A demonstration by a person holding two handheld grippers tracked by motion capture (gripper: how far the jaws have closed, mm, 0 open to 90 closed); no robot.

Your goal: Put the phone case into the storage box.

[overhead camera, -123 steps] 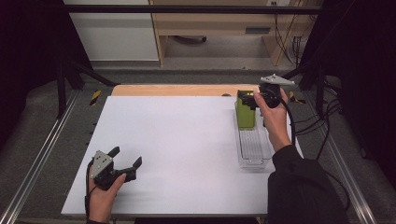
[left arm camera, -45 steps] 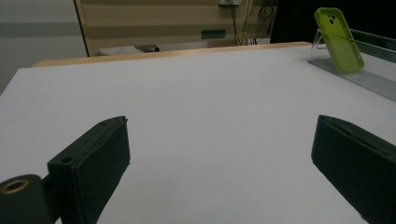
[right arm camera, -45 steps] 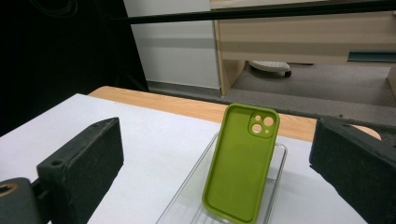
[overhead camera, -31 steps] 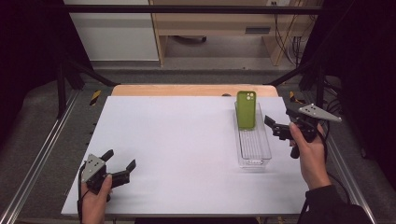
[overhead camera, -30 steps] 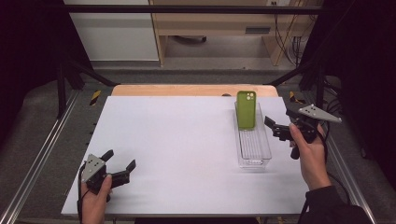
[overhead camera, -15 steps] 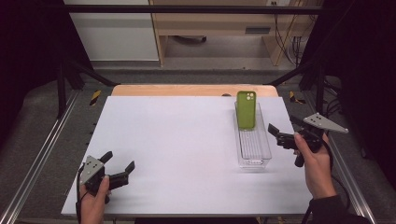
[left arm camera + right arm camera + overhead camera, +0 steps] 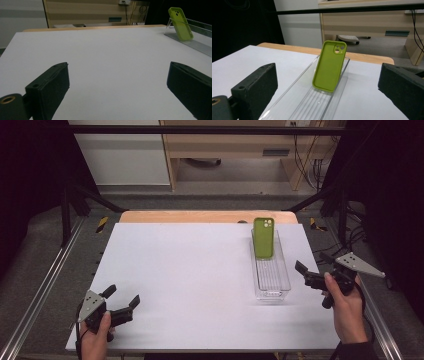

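The right gripper (image 7: 311, 274), fingers spread and empty, has drawn back off the green phone case (image 7: 263, 237) leaning in the clear tray (image 7: 272, 287), while the left gripper (image 7: 121, 302) stays spread low on the worktop (image 7: 190, 270).

Surface: a white table top (image 7: 200, 280), flat and matte, reaching from the near edge to a strip of bare wood.
Wood strip (image 7: 200, 216): light-coloured board along the far edge of the white top, touching it.
Clear tray (image 7: 285, 279): long, narrow, see-through plastic, lying directly on the white top by its right edge, its long side running from near to far; ribbed floor visible in the right gripper view (image 7: 317, 105).
Far end of tray: close to the wood strip.
Rest of the top, left of the tray: plain white, broad.
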